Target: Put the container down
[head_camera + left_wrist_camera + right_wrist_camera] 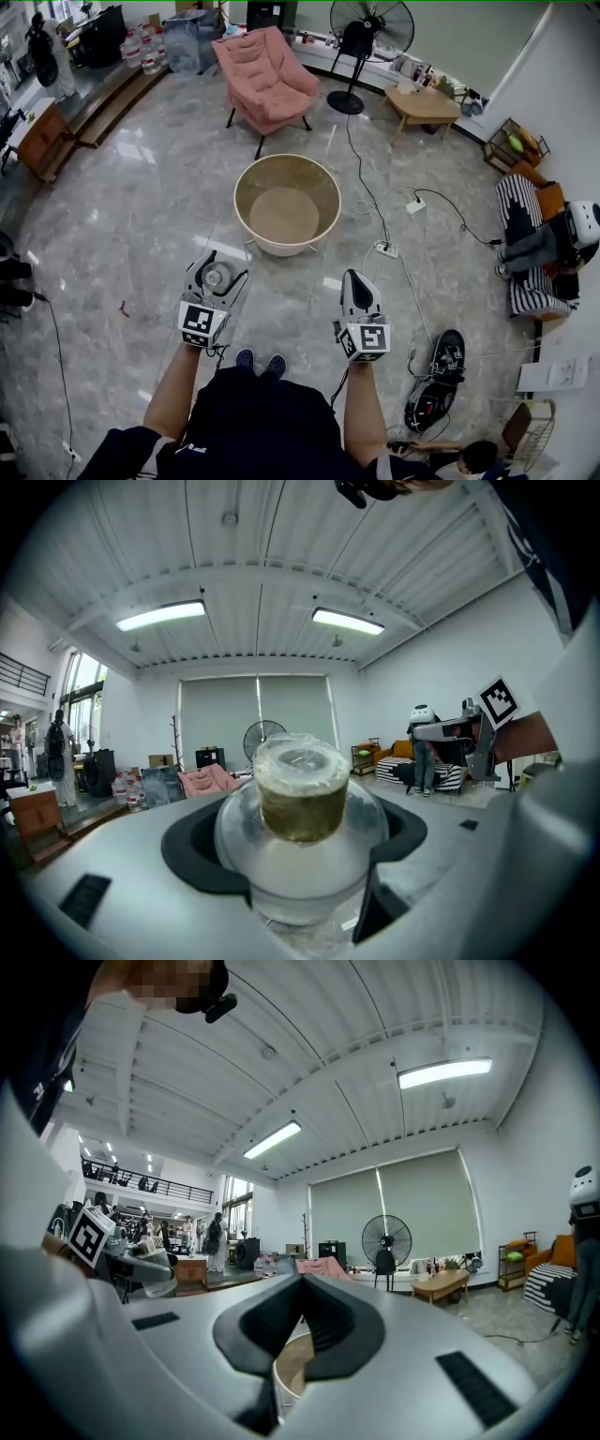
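The left tongs (pixel 216 274) pinch a clear, round-bellied container (pixel 300 803) across its widest part. They hold it in the air above the floor (pixel 131 234), near and left of a round tub (pixel 281 246). The right tongs (pixel 355 278) are pressed together on nothing. The container looks rigid, smooth and probably light, so it may slip or crack. The belly below the capped neck seems the safest hold while setting it down.

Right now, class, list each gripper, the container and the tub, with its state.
left gripper: shut on the container.
right gripper: shut, nothing between its jaws.
container: held off the floor, not yet put down.
tub: upright on the floor, open-topped, empty.
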A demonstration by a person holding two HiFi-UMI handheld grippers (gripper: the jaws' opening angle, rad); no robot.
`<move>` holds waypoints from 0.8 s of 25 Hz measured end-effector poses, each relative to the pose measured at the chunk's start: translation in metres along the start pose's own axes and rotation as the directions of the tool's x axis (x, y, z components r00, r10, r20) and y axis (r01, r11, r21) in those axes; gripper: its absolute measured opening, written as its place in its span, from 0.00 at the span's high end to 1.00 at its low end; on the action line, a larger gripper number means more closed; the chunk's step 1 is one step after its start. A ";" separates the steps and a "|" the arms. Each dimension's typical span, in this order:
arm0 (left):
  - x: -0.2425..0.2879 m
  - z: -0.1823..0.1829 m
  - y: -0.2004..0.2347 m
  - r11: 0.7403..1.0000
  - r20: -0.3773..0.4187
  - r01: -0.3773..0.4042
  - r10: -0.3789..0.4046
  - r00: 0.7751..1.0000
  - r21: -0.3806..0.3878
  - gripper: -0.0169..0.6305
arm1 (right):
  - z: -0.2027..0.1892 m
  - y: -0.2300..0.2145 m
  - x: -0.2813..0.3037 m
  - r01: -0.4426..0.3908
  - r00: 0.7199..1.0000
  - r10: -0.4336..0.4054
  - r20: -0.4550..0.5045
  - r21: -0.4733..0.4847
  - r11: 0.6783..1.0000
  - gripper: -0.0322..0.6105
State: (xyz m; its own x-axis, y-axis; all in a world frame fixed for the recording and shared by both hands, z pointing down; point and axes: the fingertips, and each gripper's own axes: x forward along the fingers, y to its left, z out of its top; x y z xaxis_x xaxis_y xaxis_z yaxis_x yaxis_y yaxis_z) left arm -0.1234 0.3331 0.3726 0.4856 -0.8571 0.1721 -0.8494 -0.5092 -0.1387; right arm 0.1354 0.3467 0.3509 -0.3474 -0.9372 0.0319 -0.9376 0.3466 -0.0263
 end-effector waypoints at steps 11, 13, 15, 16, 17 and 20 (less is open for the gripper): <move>-0.011 -0.012 -0.012 0.999 -0.026 -0.036 0.036 0.999 -0.001 0.43 | -0.020 -0.004 -0.006 -0.036 0.999 0.037 -0.016 0.044 0.998 0.91; -0.006 -0.013 -0.013 0.999 -0.029 -0.033 0.033 0.999 -0.005 0.42 | -0.021 -0.007 -0.003 -0.035 0.999 0.035 -0.010 0.054 0.998 0.91; 0.000 -0.014 -0.011 1.000 -0.031 -0.028 0.028 0.999 -0.004 0.43 | -0.023 -0.010 0.001 -0.032 0.999 0.032 -0.002 0.070 0.997 0.91; 0.005 -0.014 -0.010 1.000 -0.030 -0.027 0.027 0.999 -0.005 0.43 | -0.025 -0.010 0.004 -0.030 1.000 0.030 -0.002 0.077 0.997 0.91; 0.009 -0.015 -0.008 1.000 -0.029 -0.025 0.025 0.999 -0.006 0.43 | -0.027 -0.012 0.006 -0.026 1.000 0.027 -0.005 0.083 0.996 0.91; 0.025 -0.017 -0.005 1.000 -0.024 -0.021 0.020 1.000 -0.009 0.43 | -0.033 -0.017 0.013 -0.021 1.000 0.022 -0.012 0.083 0.996 0.91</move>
State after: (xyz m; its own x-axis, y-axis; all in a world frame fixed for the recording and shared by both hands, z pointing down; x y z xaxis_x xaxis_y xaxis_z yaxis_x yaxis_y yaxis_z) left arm -0.1105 0.3152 0.3942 0.4632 -0.8652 0.1922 -0.8611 -0.4906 -0.1333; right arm 0.1465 0.3299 0.3845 -0.3683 -0.9287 0.0429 -0.9256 0.3620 -0.1102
